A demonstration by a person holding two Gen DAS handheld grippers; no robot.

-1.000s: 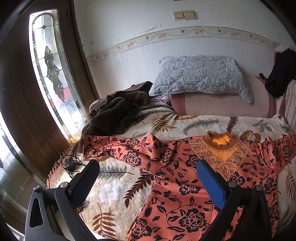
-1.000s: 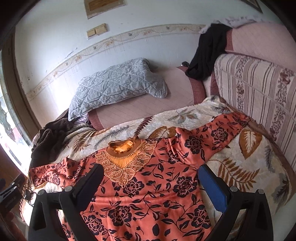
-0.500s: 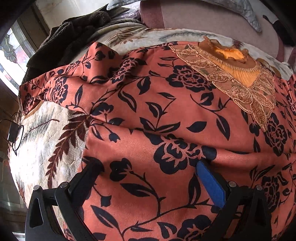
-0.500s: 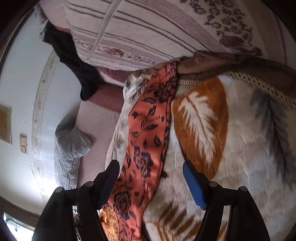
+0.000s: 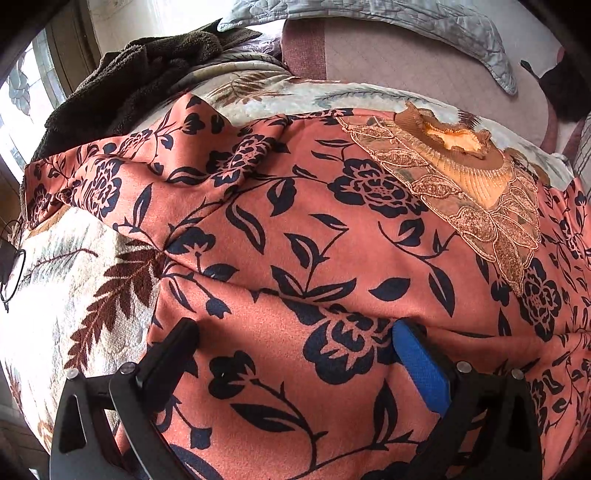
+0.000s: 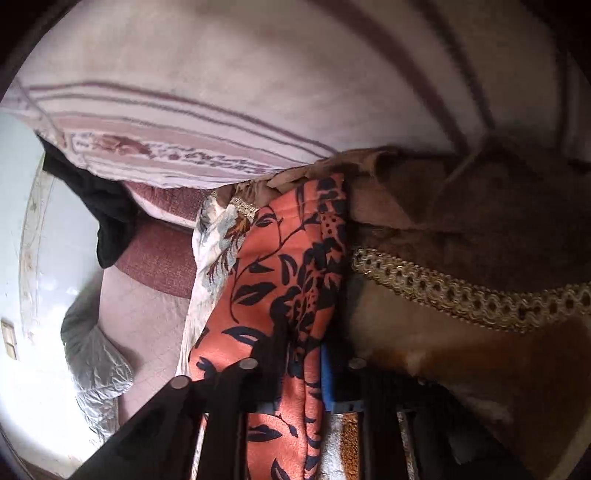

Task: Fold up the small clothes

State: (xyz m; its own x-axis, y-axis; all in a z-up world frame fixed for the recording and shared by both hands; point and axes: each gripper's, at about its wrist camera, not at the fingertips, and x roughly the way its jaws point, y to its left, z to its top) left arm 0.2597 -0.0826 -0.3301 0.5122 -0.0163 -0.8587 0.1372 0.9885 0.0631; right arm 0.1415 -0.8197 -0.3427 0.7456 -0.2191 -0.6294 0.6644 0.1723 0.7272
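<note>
An orange dress with black flowers [image 5: 295, 236] lies spread on a leaf-patterned blanket [image 5: 62, 280]; its embroidered gold collar [image 5: 476, 177] is at the upper right. My left gripper [image 5: 295, 339] is open, its fingers pressed down on the dress body, with cloth between them. In the right wrist view my right gripper [image 6: 303, 354] is shut on the dress sleeve [image 6: 280, 280], near the sleeve's end by the striped cushion [image 6: 221, 110].
A dark fleece heap [image 5: 129, 85] lies at the far left, a grey quilted pillow [image 5: 406, 18] at the back. A black garment [image 6: 99, 206] hangs by the wall. A gold-trimmed brown cover [image 6: 461, 295] lies right of the sleeve.
Both grippers came down to the dress. The left one settled open on the dress body. The right one turned sideways, moved onto the sleeve and closed on it.
</note>
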